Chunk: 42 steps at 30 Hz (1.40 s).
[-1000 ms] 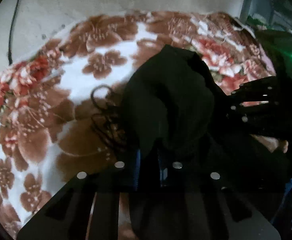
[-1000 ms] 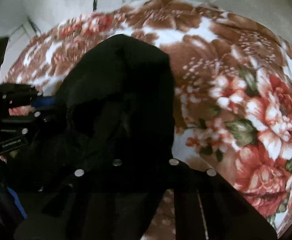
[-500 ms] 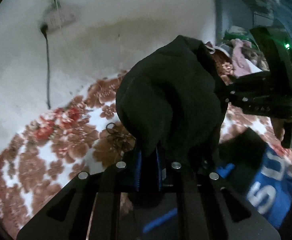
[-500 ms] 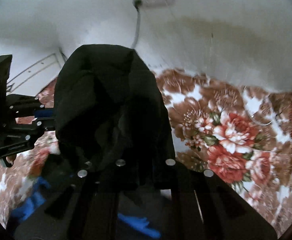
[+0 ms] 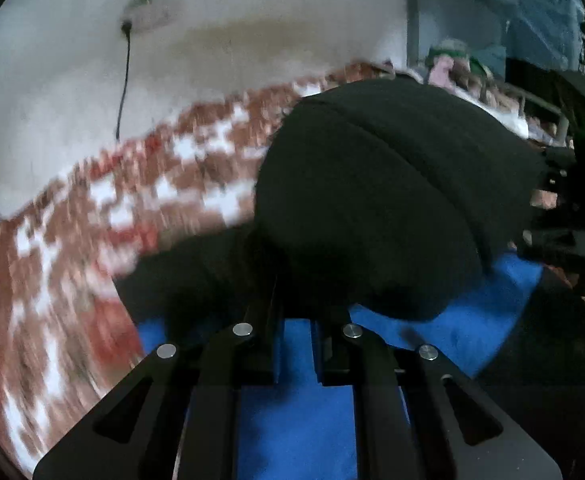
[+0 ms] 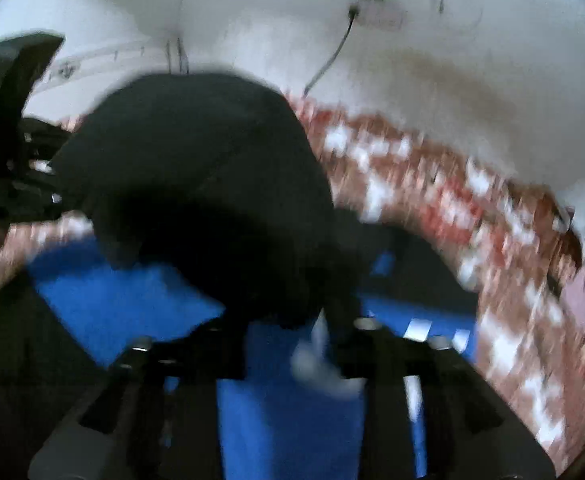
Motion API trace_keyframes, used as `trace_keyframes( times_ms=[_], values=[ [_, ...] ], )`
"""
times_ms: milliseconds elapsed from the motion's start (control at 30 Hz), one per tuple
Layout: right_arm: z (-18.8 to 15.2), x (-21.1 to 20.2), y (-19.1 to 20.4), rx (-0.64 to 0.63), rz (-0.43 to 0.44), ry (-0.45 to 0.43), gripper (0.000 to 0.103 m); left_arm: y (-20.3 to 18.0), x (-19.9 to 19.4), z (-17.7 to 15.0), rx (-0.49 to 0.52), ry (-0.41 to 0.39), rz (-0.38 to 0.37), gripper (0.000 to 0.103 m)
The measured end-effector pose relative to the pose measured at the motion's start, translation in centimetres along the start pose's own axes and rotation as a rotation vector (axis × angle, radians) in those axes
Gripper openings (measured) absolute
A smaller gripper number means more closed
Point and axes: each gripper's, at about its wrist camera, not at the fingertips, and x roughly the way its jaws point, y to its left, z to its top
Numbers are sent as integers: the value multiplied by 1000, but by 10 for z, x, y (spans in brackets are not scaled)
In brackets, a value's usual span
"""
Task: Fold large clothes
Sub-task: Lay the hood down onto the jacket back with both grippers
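Note:
A large black garment with blue panels (image 5: 392,200) bulges up over both grippers and hangs down over the bed. My left gripper (image 5: 296,320) is shut on its black and blue cloth, which hides the fingertips. My right gripper (image 6: 292,316) is shut on the same garment (image 6: 196,168), with blue cloth (image 6: 104,300) spread below. The right gripper shows at the right edge of the left wrist view (image 5: 564,208), and the left gripper at the left edge of the right wrist view (image 6: 8,152). Both views are blurred by motion.
A floral brown, red and white blanket (image 5: 72,240) covers the bed, also in the right wrist view (image 6: 492,248). A white wall (image 5: 212,40) with a socket and hanging cable (image 5: 126,60) stands behind. Clutter lies at the far right (image 5: 452,64).
Both grippers have lifted the garment up off the blanket and swung; the wall now fills the upper view, and the blue part of the garment has come into sight below.

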Motion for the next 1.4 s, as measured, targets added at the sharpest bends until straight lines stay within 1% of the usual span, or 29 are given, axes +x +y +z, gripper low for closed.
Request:
trace_keyframes(
  times_ms=[33, 100, 133, 167, 200, 233, 267, 300, 333, 367, 433, 467, 500, 533, 600, 633, 667, 733, 767, 867, 933, 1033, 1133, 1200, 1267, 1367, 1400],
  values=[
    [-14, 2, 6, -6, 3, 19, 51, -6, 4, -20, -4, 29, 5, 15],
    [-49, 4, 16, -6, 0, 74, 66, -11, 6, -46, -3, 74, 5, 25],
    [-62, 2, 17, 8, 2, 87, 69, -14, 6, -57, 2, 96, -1, 29],
    [-72, -3, 14, 38, 14, 94, 76, -16, 4, -70, 6, 117, -10, 42],
    [-79, -6, 10, 68, 21, 95, 87, -18, -1, -80, 12, 128, -8, 57],
    [-84, -12, 3, 101, 22, 95, 92, -21, -7, -86, 19, 129, -7, 63],
    [-86, -17, -1, 116, 17, 94, 94, -21, -15, -92, 28, 131, -10, 72],
    [-86, -26, -6, 126, 7, 88, 95, -21, -22, -93, 30, 132, -5, 79],
    [-83, -34, -10, 127, -11, 78, 95, -22, -28, -92, 30, 131, 0, 83],
    [-76, -43, -15, 125, -33, 67, 97, -20, -37, -88, 33, 122, 8, 88],
    [-59, -57, -21, 130, -54, 28, 98, -21, -52, -75, 42, 97, 15, 89],
    [-51, -64, -20, 134, -60, 11, 98, -23, -62, -62, 42, 66, 17, 93],
    [-33, -70, -22, 141, -77, -15, 98, -25, -71, -51, 37, 31, 18, 97],
    [-26, -76, -21, 146, -85, -26, 98, -29, -79, -38, 30, -16, 13, 98],
    [3, -75, -17, 147, -98, -49, 98, -34, -84, -16, 9, -81, 23, 98],
    [10, -73, -16, 144, -104, -52, 98, -39, -83, -9, -1, -96, 37, 98],
    [18, -68, -11, 140, -112, -46, 98, -44, -76, -2, -12, -103, 54, 98],
    [30, -41, -1, 133, -115, -1, 98, -55, -53, 4, 4, -78, 51, 98],
    [29, -26, 3, 127, -124, 25, 98, -62, -37, 2, 21, -63, 65, 98],
    [10, 15, 8, 131, -123, 118, 98, -67, 2, -12, 14, -6, 91, 98],
    [-7, 32, 7, 156, -96, 150, 98, -62, 22, -29, -23, 17, 61, 98],
    [-30, 51, 4, 167, -95, 189, 98, -57, 41, -53, -44, 39, 40, 98],
    [-44, 60, 2, 188, -76, 200, 98, -48, 50, -69, -79, 46, 12, 99],
    [-51, 63, 5, 170, -85, 194, 98, -46, 55, -77, -94, 56, -1, 99],
    [-61, 67, 7, 147, -95, 201, 98, -43, 60, -85, -101, 82, -21, 99],
    [-66, 64, 6, 167, -94, 199, 98, -41, 60, -91, -113, 105, -45, 99],
    [-66, 62, 6, 166, -95, 198, 98, -41, 56, -91, -108, 105, -40, 99]
  ],
)
